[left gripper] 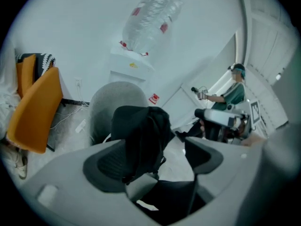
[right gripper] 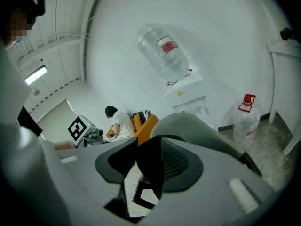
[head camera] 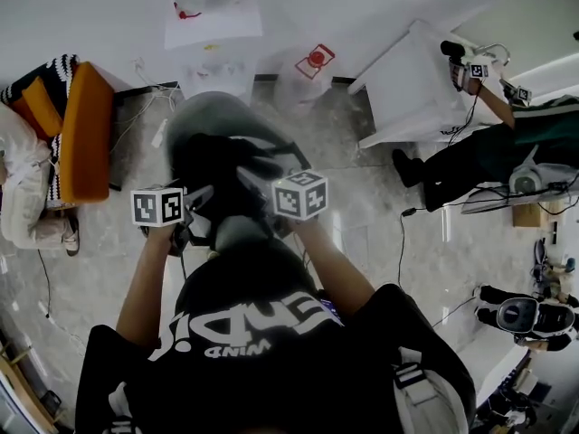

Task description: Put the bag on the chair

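Note:
A black bag lies on the seat of a grey office chair just ahead of me. In the head view both grippers hover over it: the left gripper at its near left side, the right gripper at its near right side. In the left gripper view the bag rests against the chair back, and the left gripper stands wide open, the bag's edge lying beside one pad. In the right gripper view a black strap hangs between the jaws of the right gripper, which stand open.
A water dispenser with a bottle stands against the far wall, a jug with a red cap beside it. An orange chair is at the left, a white table and a person in green at the right. Cables run over the floor.

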{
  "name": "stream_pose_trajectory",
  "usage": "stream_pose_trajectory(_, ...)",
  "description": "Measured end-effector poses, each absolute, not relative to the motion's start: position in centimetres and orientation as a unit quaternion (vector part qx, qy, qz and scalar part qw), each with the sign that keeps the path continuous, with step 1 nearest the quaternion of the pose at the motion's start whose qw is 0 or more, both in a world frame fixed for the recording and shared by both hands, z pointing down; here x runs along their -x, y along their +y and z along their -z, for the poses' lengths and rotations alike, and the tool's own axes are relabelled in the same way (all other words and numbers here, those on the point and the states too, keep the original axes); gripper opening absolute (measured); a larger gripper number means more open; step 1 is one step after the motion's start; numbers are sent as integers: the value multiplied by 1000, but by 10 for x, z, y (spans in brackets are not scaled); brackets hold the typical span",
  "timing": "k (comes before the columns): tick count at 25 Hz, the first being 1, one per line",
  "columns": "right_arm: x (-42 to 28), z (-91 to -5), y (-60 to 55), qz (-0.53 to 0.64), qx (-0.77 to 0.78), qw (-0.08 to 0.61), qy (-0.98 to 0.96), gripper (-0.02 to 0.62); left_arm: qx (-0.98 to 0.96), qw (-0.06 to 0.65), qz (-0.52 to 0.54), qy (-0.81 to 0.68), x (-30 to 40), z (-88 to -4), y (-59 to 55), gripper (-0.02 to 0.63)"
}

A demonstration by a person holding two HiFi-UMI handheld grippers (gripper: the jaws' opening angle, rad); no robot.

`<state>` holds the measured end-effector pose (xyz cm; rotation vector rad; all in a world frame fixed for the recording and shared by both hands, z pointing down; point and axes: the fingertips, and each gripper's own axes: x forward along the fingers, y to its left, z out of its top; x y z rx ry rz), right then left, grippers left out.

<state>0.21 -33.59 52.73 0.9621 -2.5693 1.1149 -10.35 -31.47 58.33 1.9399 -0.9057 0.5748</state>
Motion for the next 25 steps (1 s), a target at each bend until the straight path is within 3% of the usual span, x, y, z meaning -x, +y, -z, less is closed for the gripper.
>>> stream_pose_trajectory(15,-26,-459,-257,-279,-392,42,-876,121,-877,323,-132,-331,101,-472,-256,363)
stream_pose_trajectory(17,-31,-458,-249,-264,-408,36,-873,109,-887,298,-114,-334,101,-465,-253,321)
stream_pose_trajectory(22,-44,-459,-234,-243,-444,20,-862,52,-907,251,-74,-330,93,-453,-241,126)
stream_pose_trajectory(25,-50,-459,-228,-233,-465,17,-854,15,-912,230,-70,-332,89,-452,-237,55)
